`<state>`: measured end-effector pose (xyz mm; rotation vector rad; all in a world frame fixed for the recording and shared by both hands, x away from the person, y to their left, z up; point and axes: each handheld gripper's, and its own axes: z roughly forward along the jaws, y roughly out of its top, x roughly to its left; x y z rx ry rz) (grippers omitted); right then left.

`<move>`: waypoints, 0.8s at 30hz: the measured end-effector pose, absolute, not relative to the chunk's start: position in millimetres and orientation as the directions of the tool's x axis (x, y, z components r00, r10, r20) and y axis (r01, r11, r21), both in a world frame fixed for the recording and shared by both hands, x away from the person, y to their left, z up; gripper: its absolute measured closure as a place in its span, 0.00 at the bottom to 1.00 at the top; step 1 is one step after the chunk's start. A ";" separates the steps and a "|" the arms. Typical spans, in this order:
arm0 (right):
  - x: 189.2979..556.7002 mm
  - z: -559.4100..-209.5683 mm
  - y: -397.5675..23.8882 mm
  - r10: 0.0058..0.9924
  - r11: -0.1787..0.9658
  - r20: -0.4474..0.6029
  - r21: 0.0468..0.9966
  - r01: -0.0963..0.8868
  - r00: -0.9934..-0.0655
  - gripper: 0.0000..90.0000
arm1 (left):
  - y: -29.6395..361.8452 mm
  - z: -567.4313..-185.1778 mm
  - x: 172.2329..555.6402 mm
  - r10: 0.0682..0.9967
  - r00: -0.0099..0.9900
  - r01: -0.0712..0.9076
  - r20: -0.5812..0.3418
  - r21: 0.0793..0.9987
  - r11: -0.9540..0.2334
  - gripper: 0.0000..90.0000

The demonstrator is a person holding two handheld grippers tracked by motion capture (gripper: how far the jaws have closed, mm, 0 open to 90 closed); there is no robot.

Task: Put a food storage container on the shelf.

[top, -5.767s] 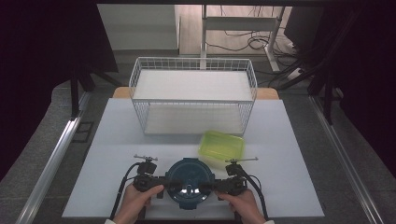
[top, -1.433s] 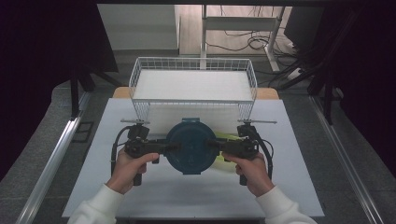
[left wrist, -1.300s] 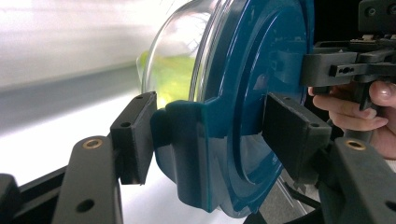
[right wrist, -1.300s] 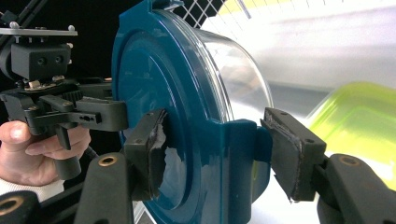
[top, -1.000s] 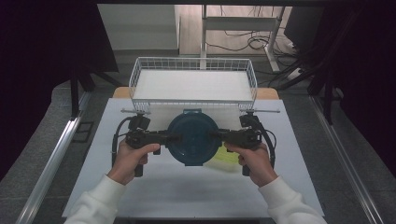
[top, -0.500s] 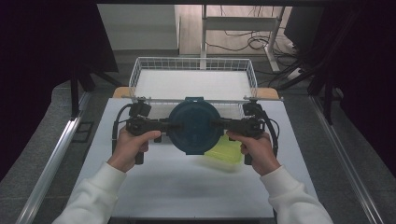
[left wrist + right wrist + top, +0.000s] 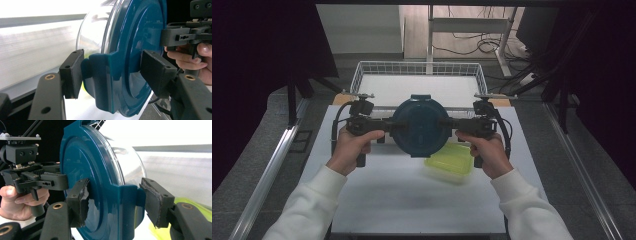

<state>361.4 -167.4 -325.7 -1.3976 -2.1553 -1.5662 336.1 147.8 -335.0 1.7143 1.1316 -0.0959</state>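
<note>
We have the round blue-lidded container point(image 7: 421, 125) off the table, carried between us with the left gripper point(image 7: 388, 125) clamped on the latch tab at one side and the right gripper point(image 7: 451, 123) clamped on the tab at the other, lid facing up toward us. It hangs over the near rim of the wire basket point(image 7: 362, 75), above the yellow-green box point(image 7: 451, 160) on the white table point(image 7: 412, 200). By our judgement the lift is done, and carrying it into the basket, lowering it and letting go remain.

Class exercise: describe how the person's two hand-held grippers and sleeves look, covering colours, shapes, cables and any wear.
Both the left gripper and right gripper are matte black, with flat rectangular pads on arms with brass-coloured pivot pins. Black cables loop from each. The right gripper's pads are frayed. The sleeves are white.
</note>
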 end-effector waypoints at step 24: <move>404.4 -283.0 -166.3 0.585 0.051 0.554 0.704 0.709 -0.592 0.46 | 151.0 -296.2 374.8 0.629 0.566 0.688 -0.533 0.725 -0.005 0.43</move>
